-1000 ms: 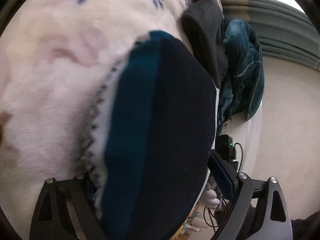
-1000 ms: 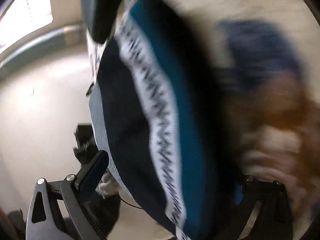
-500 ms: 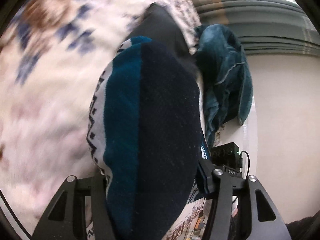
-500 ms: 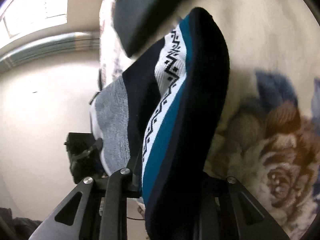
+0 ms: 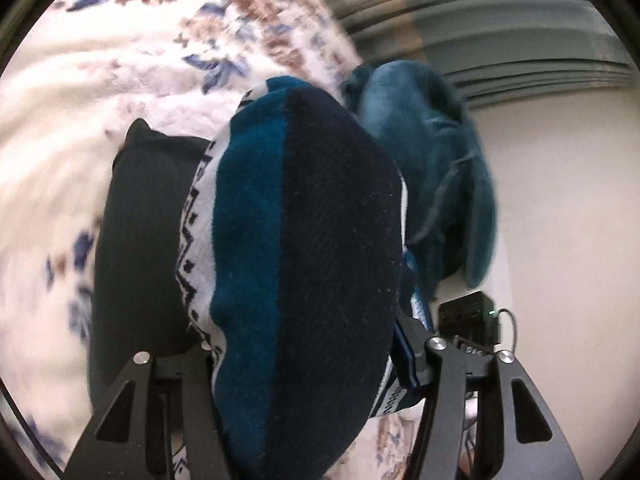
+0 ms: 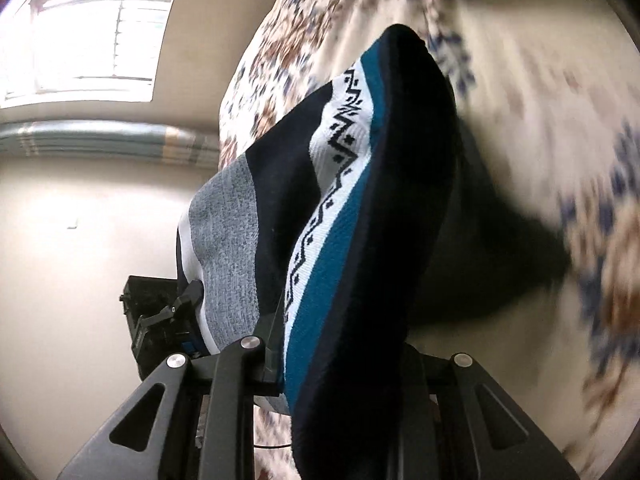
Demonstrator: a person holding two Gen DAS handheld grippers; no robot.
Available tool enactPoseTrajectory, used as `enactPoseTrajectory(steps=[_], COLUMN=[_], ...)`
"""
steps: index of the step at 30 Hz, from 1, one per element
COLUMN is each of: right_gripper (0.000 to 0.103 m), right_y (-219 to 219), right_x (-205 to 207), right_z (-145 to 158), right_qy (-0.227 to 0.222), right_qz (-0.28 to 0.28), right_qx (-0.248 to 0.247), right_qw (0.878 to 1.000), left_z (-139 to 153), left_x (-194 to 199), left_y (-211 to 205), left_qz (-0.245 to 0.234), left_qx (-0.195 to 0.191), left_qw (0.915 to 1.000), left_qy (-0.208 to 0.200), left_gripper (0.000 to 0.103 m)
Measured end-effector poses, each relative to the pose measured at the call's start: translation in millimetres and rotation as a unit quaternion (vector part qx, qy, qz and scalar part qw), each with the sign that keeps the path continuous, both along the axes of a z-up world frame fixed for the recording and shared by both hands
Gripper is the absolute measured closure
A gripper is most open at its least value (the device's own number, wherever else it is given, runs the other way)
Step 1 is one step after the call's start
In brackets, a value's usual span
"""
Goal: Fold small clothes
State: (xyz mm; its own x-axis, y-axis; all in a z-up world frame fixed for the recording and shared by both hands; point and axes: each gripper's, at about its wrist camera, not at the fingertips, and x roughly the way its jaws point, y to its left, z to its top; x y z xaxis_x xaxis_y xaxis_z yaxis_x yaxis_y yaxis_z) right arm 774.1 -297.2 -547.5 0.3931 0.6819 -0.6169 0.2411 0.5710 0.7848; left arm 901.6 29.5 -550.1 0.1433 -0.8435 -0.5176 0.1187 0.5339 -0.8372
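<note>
Patterned sock [image 5: 304,264] hangs bunched between the left tongs [image 5: 308,364], jaws opening a touch but pads pressing it; its other end is clenched in the right tongs [image 6: 340,364], held above the floral blanket [image 5: 100,80]. Black garment [image 5: 140,240] lies just behind-left, teal garment [image 5: 432,160] at the blanket's edge; open blanket stretches to the left.

I see a floral blanket [image 5: 120,92] filling the upper left of the left view, a cream wall [image 6: 80,240] at left in the right view, and a bright window [image 6: 92,36] upper left above grey-green curtains [image 6: 100,136].
</note>
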Motion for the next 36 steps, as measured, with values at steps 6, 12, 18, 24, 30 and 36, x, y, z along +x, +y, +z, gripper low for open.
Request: enactPoseTrajectory(steps=[6, 12, 18, 24, 30, 36], right_gripper=[0.061, 0.039, 0.014, 0.006, 0.005, 0.004], right_y=[-11.2, 17.2, -6.2, 23.7, 53.7, 76.5], right_x=[53.9, 73.5, 33.0, -43.9, -103.4, -152.5], right_z=[-55.6, -34.0, 13.4, 64.9, 145.6, 232.3], right_qy=[0.077, 0.075, 0.07, 0.059, 0.027, -0.009], right_qz=[0.008, 0.016, 0.001, -0.037, -0.072, -0.085], right_qx=[-0.071, -0.175, -0.383, -0.464, -0.526, -0.541], right_qw=[0.994, 0.982, 0.921, 0.883, 0.847, 0.837], left_z=[-53.8, -20.5, 37.1, 65.8, 108.6, 176.0], left_x=[26.4, -3.2, -51.6, -107.0, -147.7, -189.1], left_y=[11.8, 44.4, 27.3, 1.8, -19.8, -22.1], left_qz=[0.018, 0.057, 0.064, 0.067, 0.063, 0.077], left_qx=[-0.028, 0.034, 0.32, 0.435, 0.467, 0.458], left_qw=[0.994, 0.9965, 0.9417, 0.8863, 0.8658, 0.8657], left_qy=[0.105, 0.052, -0.083, -0.144, -0.168, -0.186], left_gripper=[0.047, 0.047, 0.044, 0.039, 0.009, 0.006])
